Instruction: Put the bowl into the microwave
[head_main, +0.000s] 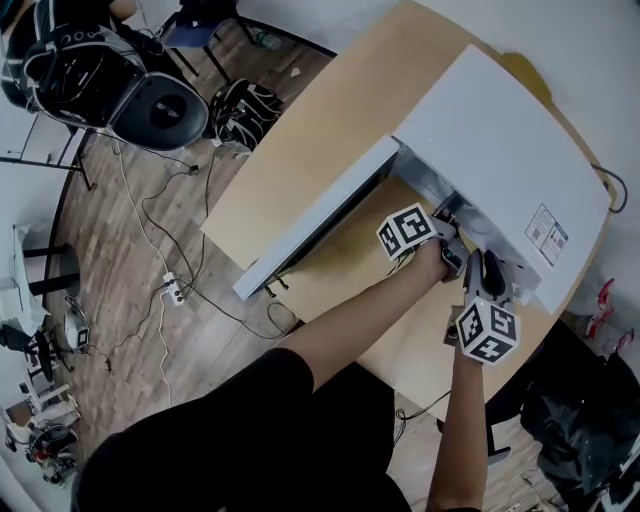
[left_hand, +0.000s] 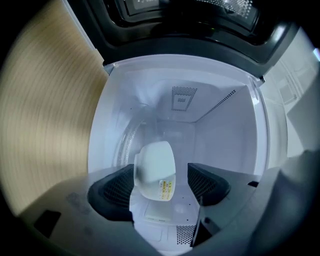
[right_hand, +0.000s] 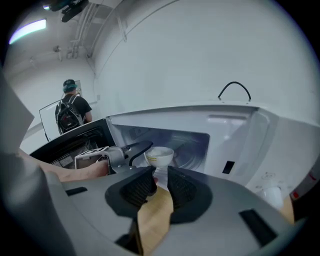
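The white microwave (head_main: 500, 150) stands on the wooden table with its door (head_main: 320, 215) swung open to the left. A white bowl (left_hand: 155, 167) with a small sticker stands upright just inside the cavity (left_hand: 220, 130). My left gripper (left_hand: 160, 182), rolled on its side, reaches into the opening. It is open, with the bowl between its pads: the foot is close to one pad and a gap shows at the other. In the right gripper view the bowl (right_hand: 160, 156) shows at the cavity's front. My right gripper (right_hand: 160, 186) waits outside, jaws a narrow gap apart and empty.
The microwave takes up most of the wooden table (head_main: 300, 150), whose edge runs close to its open door. A black office chair (head_main: 165, 110) and cables lie on the floor to the left, and a black bag (head_main: 580, 420) to the right. A person with a backpack (right_hand: 72, 112) stands far off.
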